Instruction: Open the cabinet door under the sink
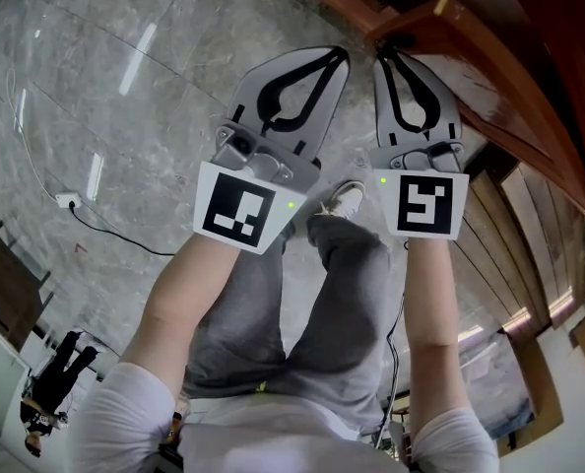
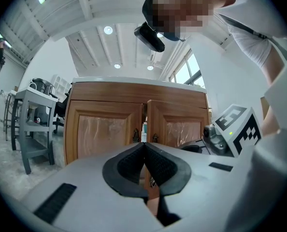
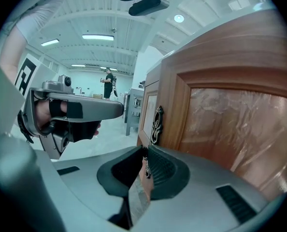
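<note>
Two grippers: the right gripper (image 3: 145, 154) clamps the ornate drop pull (image 3: 146, 171) of the ajar right-hand cabinet door (image 3: 221, 115); the left gripper (image 2: 144, 146), just beside, is pressed shut on nothing. Likely fault: the thin pull slips free if drawn off the hinge arc; the person's shoe (image 1: 347, 197) may block the swing, the grey trolley (image 2: 32, 124) stands apart.

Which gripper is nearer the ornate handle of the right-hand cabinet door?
Right. The right gripper is clamped on the lower end of the door handle; the left gripper, jaws together and empty, hangs back from the cabinet front.
</note>
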Action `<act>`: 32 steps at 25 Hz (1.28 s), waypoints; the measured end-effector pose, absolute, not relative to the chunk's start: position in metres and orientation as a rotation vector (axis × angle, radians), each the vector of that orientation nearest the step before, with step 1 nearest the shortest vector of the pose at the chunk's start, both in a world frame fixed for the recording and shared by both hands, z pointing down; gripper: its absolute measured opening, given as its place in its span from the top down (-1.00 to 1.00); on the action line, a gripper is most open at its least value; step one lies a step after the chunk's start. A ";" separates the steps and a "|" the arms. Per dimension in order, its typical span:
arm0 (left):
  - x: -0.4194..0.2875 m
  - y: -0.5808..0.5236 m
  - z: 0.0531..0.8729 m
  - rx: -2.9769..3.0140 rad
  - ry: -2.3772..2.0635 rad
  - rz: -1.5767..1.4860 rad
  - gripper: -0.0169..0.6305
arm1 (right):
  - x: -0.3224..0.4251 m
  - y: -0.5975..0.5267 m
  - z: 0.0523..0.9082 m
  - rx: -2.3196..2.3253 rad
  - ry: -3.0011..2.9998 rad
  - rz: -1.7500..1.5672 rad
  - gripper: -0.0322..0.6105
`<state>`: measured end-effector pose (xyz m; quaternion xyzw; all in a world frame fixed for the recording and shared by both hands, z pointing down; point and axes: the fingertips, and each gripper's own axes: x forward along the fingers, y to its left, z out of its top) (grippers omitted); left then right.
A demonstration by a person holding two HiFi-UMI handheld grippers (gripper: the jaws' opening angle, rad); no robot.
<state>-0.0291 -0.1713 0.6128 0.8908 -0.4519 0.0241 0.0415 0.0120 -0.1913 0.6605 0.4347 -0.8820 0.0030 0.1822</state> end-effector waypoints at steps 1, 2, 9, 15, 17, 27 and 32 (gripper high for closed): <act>-0.029 -0.171 0.613 2.728 -1.384 0.074 0.91 | 0.011 -0.190 0.661 1.221 -2.492 0.011 0.72; -0.029 -0.171 0.613 2.728 -1.387 0.073 0.91 | 0.011 -0.188 0.662 1.217 -2.495 0.014 0.72; -0.028 -0.170 0.615 2.719 -1.395 0.072 0.91 | 0.008 -0.175 0.665 1.191 -2.511 0.029 0.72; -0.029 -0.168 0.614 2.710 -1.397 0.067 0.91 | 0.004 -0.170 0.665 1.168 -2.528 0.045 0.72; -0.030 -0.164 0.615 2.710 -1.398 0.070 0.91 | 0.002 -0.164 0.666 1.157 -2.530 0.035 0.72; -0.016 -0.183 0.607 2.731 -1.371 0.026 0.91 | 0.003 -0.149 0.666 1.143 -2.533 0.040 0.72; -0.007 -0.194 0.599 2.754 -1.292 -0.040 0.91 | 0.007 -0.142 0.666 1.125 -2.519 0.047 0.72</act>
